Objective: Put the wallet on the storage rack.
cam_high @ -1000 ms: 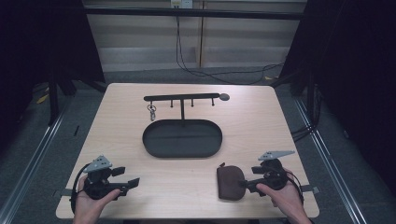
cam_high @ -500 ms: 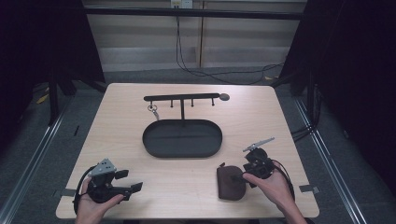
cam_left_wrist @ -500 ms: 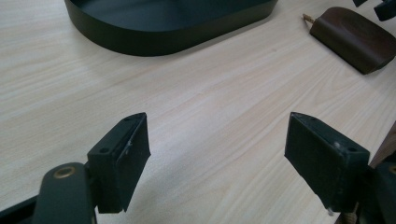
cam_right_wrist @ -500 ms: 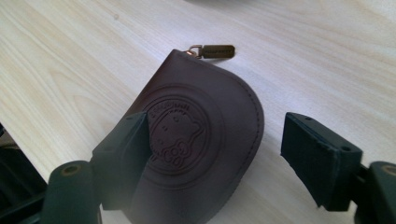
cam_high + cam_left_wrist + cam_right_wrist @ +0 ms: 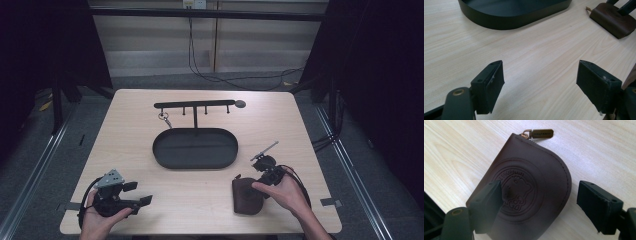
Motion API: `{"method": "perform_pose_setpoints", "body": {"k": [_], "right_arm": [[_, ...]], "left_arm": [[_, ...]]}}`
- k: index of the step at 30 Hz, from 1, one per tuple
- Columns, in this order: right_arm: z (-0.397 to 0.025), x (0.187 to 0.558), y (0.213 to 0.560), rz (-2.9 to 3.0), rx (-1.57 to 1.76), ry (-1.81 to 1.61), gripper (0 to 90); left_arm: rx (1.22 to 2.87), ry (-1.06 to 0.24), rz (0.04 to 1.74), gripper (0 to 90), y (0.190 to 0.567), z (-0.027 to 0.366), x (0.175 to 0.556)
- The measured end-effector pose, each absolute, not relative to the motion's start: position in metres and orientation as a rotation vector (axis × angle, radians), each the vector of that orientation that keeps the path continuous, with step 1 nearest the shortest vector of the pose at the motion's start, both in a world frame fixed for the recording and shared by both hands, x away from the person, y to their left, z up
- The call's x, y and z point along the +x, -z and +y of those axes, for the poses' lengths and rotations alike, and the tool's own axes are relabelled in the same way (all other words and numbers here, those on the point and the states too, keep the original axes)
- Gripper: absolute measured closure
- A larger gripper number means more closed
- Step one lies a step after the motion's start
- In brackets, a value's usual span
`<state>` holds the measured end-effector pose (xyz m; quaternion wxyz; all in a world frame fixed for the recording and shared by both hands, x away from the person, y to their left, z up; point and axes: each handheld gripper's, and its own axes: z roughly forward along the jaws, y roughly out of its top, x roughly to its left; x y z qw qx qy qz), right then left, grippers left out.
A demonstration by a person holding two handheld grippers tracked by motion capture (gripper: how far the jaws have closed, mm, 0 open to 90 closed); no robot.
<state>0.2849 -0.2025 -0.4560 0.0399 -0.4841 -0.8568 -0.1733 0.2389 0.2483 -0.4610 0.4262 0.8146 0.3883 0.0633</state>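
Right hand-held gripper (image 5: 536, 207) hovers jaws wide astride the brown pouch (image 5: 524, 187), lining up a grab; left hand-held gripper (image 5: 544, 87) waits wide.

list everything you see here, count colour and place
table: 1, light wood, middle of the floor
tray: 1, black oval, centre of the table
rack: 1, black bar with pegs on a post, rising behind the tray
key ring: 1, metal, hanging at the rack's left end
pouch: 1, dark brown leather with an embossed round stamp and a brass zip pull, near the table's front edge, right of centre
tape marks: 2, grey, front corners of the table
cables: several, black, on the floor behind the table
left hand-held gripper: 1, black, open, front left, over bare table
right hand-held gripper: 1, black, open, jaws either side of the pouch
hands: 2, at the front edge, one on each gripper
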Motion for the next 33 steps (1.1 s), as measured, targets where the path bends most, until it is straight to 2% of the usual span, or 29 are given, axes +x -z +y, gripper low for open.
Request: {"method": "perform_pose_setpoints", "body": {"k": [2, 4, 12, 16, 23, 27, 33], "right_arm": [[-0.200, 0.288, 0.458, -2.636, -1.478, 0.492, 21.6], [-0.198, 0.290, 0.460, -2.629, -1.483, 0.464, 18.0], [-0.194, 0.294, 0.462, -2.601, -1.496, 0.400, 20.6], [-0.192, 0.297, 0.460, -2.592, -1.449, 0.394, 29.7], [-0.190, 0.301, 0.456, -2.602, -1.446, 0.384, 29.7], [-0.185, 0.302, 0.461, -2.593, -1.442, 0.399, 22.7], [-0.181, 0.306, 0.463, -2.547, -1.421, 0.404, 28.3]], "left_arm": [[2.042, -0.164, 0.979, 22.2, 0.461, 0.248, 0.239], [2.043, -0.166, 0.982, 23.8, 0.461, 0.248, 0.239], [2.048, -0.155, 0.985, 23.8, 0.462, 0.247, 0.240], [2.037, -0.169, 0.982, 24.7, 0.460, 0.249, 0.239], [2.034, -0.164, 0.988, 24.4, 0.460, 0.250, 0.239], [2.037, -0.162, 1.008, 25.1, 0.461, 0.251, 0.240], [2.036, -0.158, 0.999, 25.1, 0.461, 0.250, 0.239]]}}
